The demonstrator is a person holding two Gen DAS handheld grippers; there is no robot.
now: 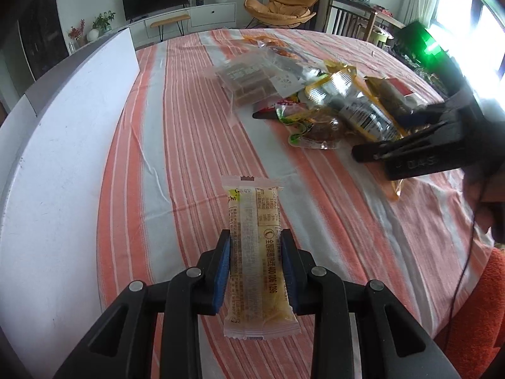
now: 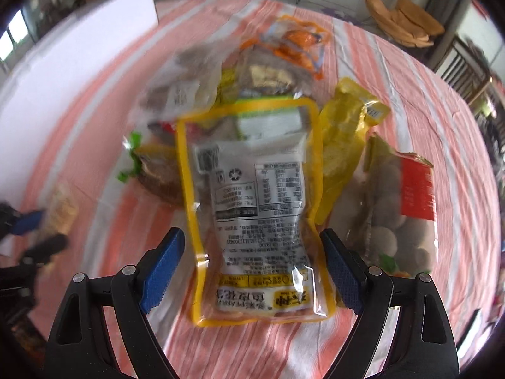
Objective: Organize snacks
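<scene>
My left gripper (image 1: 256,246) is shut on a long pale yellow snack bar (image 1: 257,259), held upright above the striped tablecloth (image 1: 189,126). My right gripper (image 2: 252,249) is open, its blue pads on either side of a clear yellow-edged snack pouch (image 2: 252,208) that lies on the cloth. The right gripper also shows in the left wrist view (image 1: 410,135), over the snack pile (image 1: 315,94). The left gripper and its bar show blurred at the left edge of the right wrist view (image 2: 47,227).
A white board (image 1: 63,158) stands along the table's left side. Beside the pouch lie a bag of brown balls with a red label (image 2: 394,214), a yellow packet (image 2: 344,135), an orange-printed bag (image 2: 296,44) and a clear pack of brown bars (image 1: 249,85). Chairs stand beyond the table.
</scene>
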